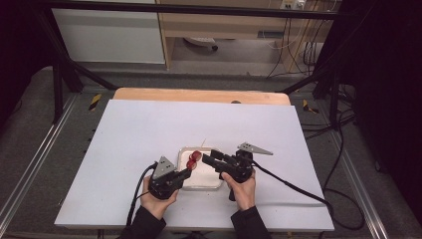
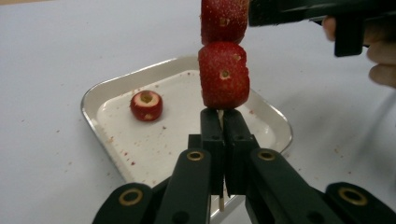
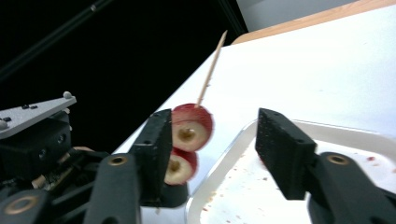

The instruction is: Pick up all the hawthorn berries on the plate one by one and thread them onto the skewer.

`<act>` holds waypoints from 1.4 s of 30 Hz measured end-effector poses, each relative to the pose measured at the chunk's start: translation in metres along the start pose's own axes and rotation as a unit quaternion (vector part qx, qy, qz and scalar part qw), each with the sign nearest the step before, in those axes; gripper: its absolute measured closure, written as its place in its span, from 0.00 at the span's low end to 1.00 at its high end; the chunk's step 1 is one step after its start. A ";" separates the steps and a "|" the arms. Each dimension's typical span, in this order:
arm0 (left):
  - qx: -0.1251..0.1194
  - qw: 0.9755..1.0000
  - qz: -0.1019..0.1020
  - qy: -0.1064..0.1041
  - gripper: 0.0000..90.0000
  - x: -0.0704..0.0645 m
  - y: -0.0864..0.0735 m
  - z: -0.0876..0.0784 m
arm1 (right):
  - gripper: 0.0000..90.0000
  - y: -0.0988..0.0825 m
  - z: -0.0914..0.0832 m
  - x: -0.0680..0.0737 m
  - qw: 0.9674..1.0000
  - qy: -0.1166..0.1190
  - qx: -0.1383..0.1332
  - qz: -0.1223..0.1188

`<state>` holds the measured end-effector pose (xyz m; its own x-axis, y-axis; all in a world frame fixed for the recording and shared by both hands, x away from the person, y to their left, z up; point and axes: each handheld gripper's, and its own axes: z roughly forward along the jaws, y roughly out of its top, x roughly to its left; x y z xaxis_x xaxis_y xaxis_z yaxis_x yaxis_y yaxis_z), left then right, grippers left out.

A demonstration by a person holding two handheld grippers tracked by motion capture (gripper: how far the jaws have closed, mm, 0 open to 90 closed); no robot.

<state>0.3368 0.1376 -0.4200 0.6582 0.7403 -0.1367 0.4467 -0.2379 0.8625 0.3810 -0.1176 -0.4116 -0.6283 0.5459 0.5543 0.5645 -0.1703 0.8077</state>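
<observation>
left gripper (image 2: 223,126) clamped on skewer (image 3: 211,70) with two red fruit pieces (image 2: 224,74), frame centre | right gripper (image 3: 212,140) jaws apart, gripping nothing | tray (image 2: 93,100) below, white table (image 1: 149,129) open around

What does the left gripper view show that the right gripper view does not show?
The left gripper view alone gives a loose red fruit piece lying in the tray, and the left gripper shut on the skewer. The right gripper view alone gives the skewer's bare pointed end and the right gripper, jaws apart. Both share the two skewered fruit pieces.
</observation>
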 end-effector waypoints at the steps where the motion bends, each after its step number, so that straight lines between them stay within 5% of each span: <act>1: 0.002 1.000 0.000 0.001 0.98 0.002 -0.001 -0.001 | 0.44 0.001 -0.001 -0.001 1.000 -0.003 0.004 -0.009; 10: 0.028 0.999 0.023 0.002 0.98 0.021 -0.012 -0.019 | 0.20 0.005 -0.004 -0.006 0.996 -0.041 0.054 -0.054; 18: 0.048 0.999 0.025 0.004 0.98 0.042 -0.021 -0.038 | 0.10 0.008 -0.005 -0.011 0.990 -0.059 0.105 -0.077; 25: 0.054 0.998 0.015 0.007 0.98 0.059 -0.030 -0.052 | 0.08 0.016 0.007 -0.007 0.976 -0.081 0.167 -0.112; 39: 0.058 0.998 0.019 0.007 0.98 0.071 -0.042 -0.063 | 0.08 0.034 0.042 0.002 0.959 -0.099 0.222 -0.148; 42: 0.056 0.998 0.017 0.007 0.98 0.073 -0.042 -0.065 | 0.08 0.037 0.052 0.002 0.952 -0.107 0.241 -0.155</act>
<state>0.3270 0.2427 -0.4348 0.6654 0.7397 -0.1008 0.4901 -0.3310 0.8064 0.4284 -0.0805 -0.3912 -0.7108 0.6718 0.2085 0.5818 0.3949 0.7110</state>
